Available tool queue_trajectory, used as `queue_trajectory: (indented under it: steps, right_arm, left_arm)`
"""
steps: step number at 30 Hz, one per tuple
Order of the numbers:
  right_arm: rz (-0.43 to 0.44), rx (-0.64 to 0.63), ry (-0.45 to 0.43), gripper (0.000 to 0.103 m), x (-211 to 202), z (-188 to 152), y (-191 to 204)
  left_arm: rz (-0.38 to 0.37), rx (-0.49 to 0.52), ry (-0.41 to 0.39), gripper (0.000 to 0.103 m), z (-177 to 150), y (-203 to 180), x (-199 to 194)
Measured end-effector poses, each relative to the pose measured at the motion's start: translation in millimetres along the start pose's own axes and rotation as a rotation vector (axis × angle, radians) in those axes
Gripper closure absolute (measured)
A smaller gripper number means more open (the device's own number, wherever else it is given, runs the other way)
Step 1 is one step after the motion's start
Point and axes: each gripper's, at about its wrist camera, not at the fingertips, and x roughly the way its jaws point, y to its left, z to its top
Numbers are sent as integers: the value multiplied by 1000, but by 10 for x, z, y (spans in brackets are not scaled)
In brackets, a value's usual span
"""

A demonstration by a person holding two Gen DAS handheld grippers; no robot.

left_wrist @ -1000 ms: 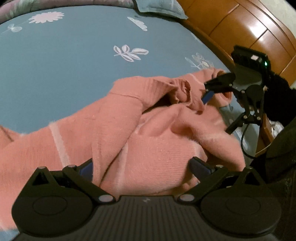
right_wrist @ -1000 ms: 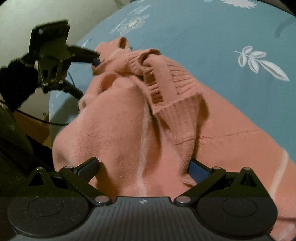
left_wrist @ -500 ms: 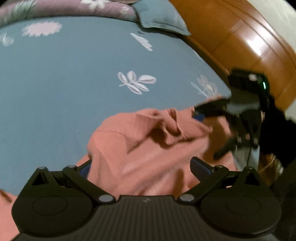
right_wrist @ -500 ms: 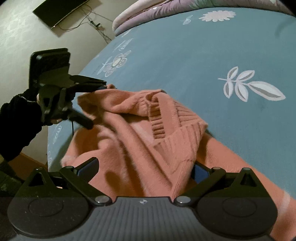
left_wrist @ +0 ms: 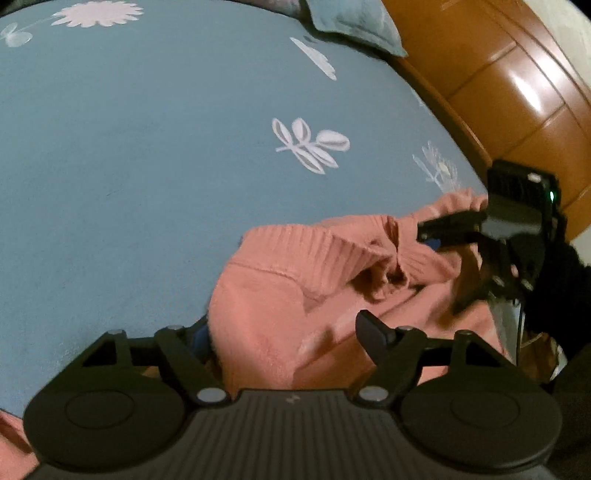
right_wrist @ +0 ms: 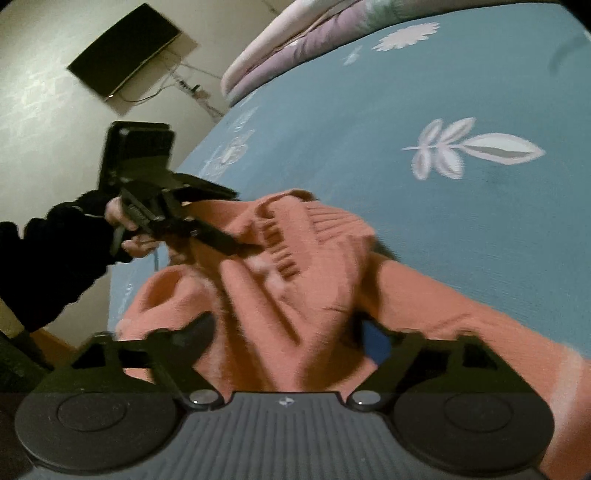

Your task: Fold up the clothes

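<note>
A pink knit sweater point(left_wrist: 266, 295) lies bunched on a blue flowered bed sheet point(left_wrist: 147, 147). In the left wrist view my left gripper point(left_wrist: 286, 328) is shut on a thick fold of it, with fabric filling the space between the fingers. My right gripper point(left_wrist: 430, 236) shows at the right of that view, pinching the ribbed edge. In the right wrist view my right gripper point(right_wrist: 286, 332) is shut on the sweater point(right_wrist: 314, 295), and my left gripper point(right_wrist: 251, 248) bites the fabric at the left, held by a hand point(right_wrist: 125, 229) in a black sleeve. The held edge is raised off the sheet.
A wooden headboard point(left_wrist: 517, 74) and a blue pillow point(left_wrist: 354, 22) border the bed at the upper right. In the right wrist view a rolled quilt point(right_wrist: 295, 44) lies at the far end, with a wall-mounted screen point(right_wrist: 125, 66) beyond. The bed sheet point(right_wrist: 369, 110) stretches bare past the sweater.
Both grippers have lifted and drawn the sweater's edge back, so it bunches into a smaller heap and more blue sheet shows. The fingers of each stand a little closer together.
</note>
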Motion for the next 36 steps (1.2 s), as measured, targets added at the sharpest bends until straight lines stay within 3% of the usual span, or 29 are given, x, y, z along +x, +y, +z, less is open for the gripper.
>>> queue_trajectory:
  steps: [4,6,9,11,15,19,24,28,30,35,36]
  right_arm:
    - [-8,34,-38,48,68,-20,-86]
    - [-35,20,-42,54,140,-3,-58]
    - [-138,-20,-24,83,182,29,18]
    - [-200,-50,-9,84,196,74,112]
    - [-368,-215,22,85,196,166,483]
    - [-497,-341,-14,86,65,392,677]
    - [-624,-411,-58,90,23,728,598]
    - [-710,-458,-84,93,109,1013,491]
    - [-764,-464,-98,100,179,1154,407]
    - [-758,-344,-126,99,268,1402,54]
    - [-732,-308,-124,99,266,1398,3]
  left_arm:
    - [11,4,5,41,-99,-12,-80]
    - [21,-28,-9,64,-122,17,-129]
    - [49,-55,-21,83,-140,37,-172]
    - [72,-33,-25,89,-148,-27,-192]
    - [112,39,-58,92,-116,-203,-316]
    - [103,60,-128,92,-24,-227,-496]
    - [162,35,-203,96,119,-125,-565]
    - [271,31,-236,96,274,-35,-542]
    - [305,17,-221,97,349,62,-444]
    - [384,-19,-179,98,531,316,-186]
    - [386,-54,-164,93,533,402,-144]
